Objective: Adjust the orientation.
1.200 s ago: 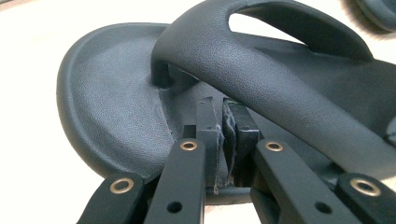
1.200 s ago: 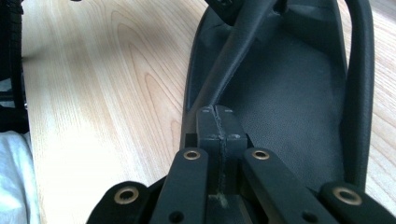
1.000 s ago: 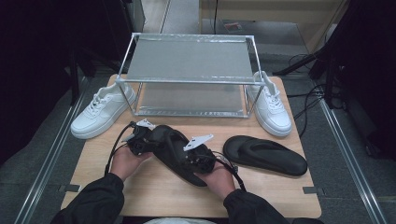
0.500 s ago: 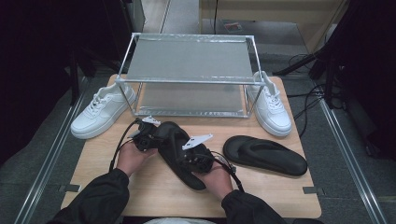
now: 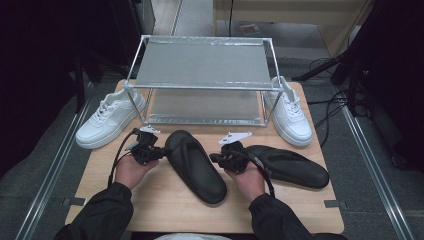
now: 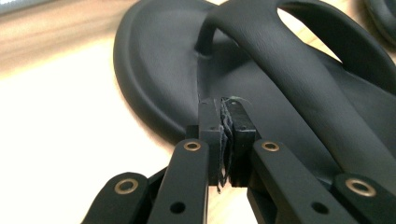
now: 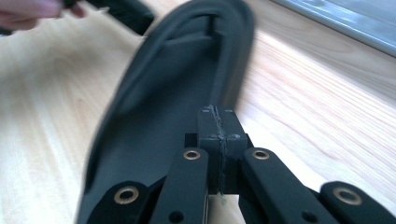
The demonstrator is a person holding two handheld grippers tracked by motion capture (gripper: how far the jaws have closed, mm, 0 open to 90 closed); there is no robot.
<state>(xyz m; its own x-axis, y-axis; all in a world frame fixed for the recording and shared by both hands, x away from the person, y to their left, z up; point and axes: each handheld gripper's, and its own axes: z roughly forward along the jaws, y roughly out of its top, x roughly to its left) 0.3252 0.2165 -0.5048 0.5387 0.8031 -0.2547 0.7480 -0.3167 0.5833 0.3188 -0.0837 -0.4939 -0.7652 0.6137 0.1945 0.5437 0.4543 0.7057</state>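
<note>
The near flip-flop (image 5: 195,165) lies slantwise on the bench (image 5: 165,210) between both hands, seen from above. Left claw (image 6: 226,112): clenched, nothing gripped, by its strap. Right claw (image 7: 218,122): clenched over its sole. Likely repositioning; next, open and grasp.

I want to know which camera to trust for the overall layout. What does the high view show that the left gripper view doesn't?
High view alone: the metal rack, two white sneakers, the right gripper, shut, and both hands. Left gripper view alone: a close look at its shut jaws in front of the sandal's strap, with frayed pad edges. Both share the black sandal on the wooden table and part of the second sandal.
</note>
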